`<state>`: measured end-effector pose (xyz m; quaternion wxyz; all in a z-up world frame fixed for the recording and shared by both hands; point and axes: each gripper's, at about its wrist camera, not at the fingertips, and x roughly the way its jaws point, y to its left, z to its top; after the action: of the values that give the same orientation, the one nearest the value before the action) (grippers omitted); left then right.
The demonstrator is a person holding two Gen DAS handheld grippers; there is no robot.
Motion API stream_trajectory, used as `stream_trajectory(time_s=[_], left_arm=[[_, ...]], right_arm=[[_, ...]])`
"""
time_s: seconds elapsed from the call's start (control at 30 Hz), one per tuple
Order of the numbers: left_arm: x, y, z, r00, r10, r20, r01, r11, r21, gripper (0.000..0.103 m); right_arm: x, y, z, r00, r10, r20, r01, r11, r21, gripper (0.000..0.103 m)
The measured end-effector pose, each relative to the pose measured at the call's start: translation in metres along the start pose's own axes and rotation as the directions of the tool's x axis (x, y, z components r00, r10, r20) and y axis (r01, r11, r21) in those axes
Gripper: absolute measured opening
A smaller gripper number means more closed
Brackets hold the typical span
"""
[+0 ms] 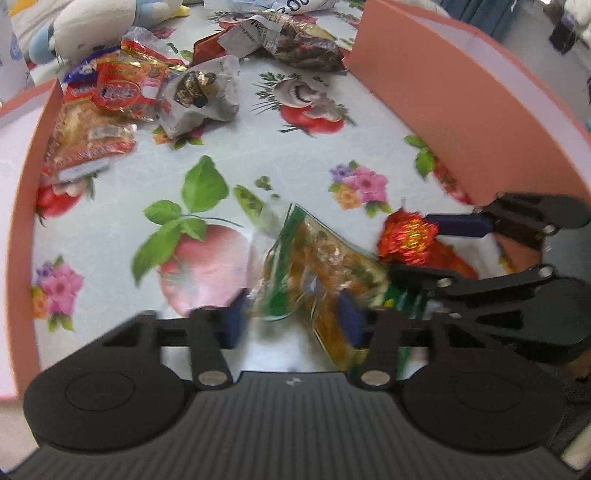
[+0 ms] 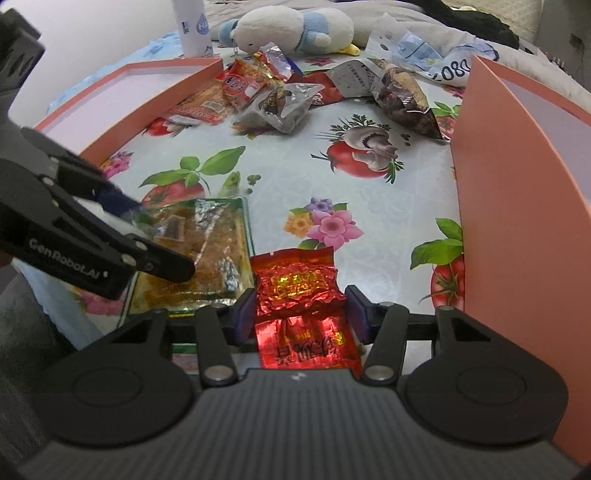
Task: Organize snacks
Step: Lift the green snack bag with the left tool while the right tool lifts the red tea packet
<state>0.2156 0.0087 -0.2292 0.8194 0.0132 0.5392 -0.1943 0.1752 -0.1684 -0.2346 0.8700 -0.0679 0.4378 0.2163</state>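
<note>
A clear green-edged snack packet (image 1: pixel 317 266) (image 2: pixel 210 243) lies on the flowered tablecloth (image 1: pixel 295 155). My left gripper (image 1: pixel 293 319) (image 2: pixel 151 236) comes down over its near end, and both blue pads touch the crumpled wrapper, so it is shut on it. Just to the right sits a red foil packet (image 2: pixel 299 288) (image 1: pixel 406 236). My right gripper (image 2: pixel 300 314) (image 1: pixel 412 247) has a pad pressed against each of its side edges and is shut on it. The two grippers stand close together near the table's front.
A salmon tray (image 1: pixel 37 177) (image 2: pixel 166 99) lies at the left and a tall salmon box wall (image 1: pixel 461 110) (image 2: pixel 517 192) at the right. Several more snack bags (image 1: pixel 122 92) (image 2: pixel 258 96) are piled at the back, with a plush toy (image 2: pixel 295 26) and a white bottle (image 2: pixel 192 26) behind them.
</note>
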Motion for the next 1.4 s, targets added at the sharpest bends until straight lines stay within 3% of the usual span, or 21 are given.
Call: stream_trajectory(time_s=[0.27,0.57,1.0,1.4], left_arm=[[-0.013,-0.013,-0.012,0.998,0.027,0.059,-0.019,0.992,-0.122,0.028],[-0.062,-0.027,-0.022,0.984,0.107,0.141,-0.072,0.969,-0.236,0.027],[-0.146,-0.075,-0.045,0.943,0.154,0.293,-0.072,0.959,-0.274,0.027],[-0.186,-0.121,-0.062,0.919,0.094,0.383,-0.004,0.973,-0.231,0.027]], right_arm=[[-0.025,-0.004,0.002,0.998,-0.036,0.044,0.033,0.996,0.085,0.054],[-0.085,-0.005,0.007,0.987,-0.06,0.149,0.033,0.984,0.177,0.054],[-0.179,0.0,-0.011,0.952,-0.14,0.273,0.055,0.954,0.296,0.054],[-0.232,-0.015,-0.038,0.927,-0.219,0.304,0.096,0.923,0.372,0.054]])
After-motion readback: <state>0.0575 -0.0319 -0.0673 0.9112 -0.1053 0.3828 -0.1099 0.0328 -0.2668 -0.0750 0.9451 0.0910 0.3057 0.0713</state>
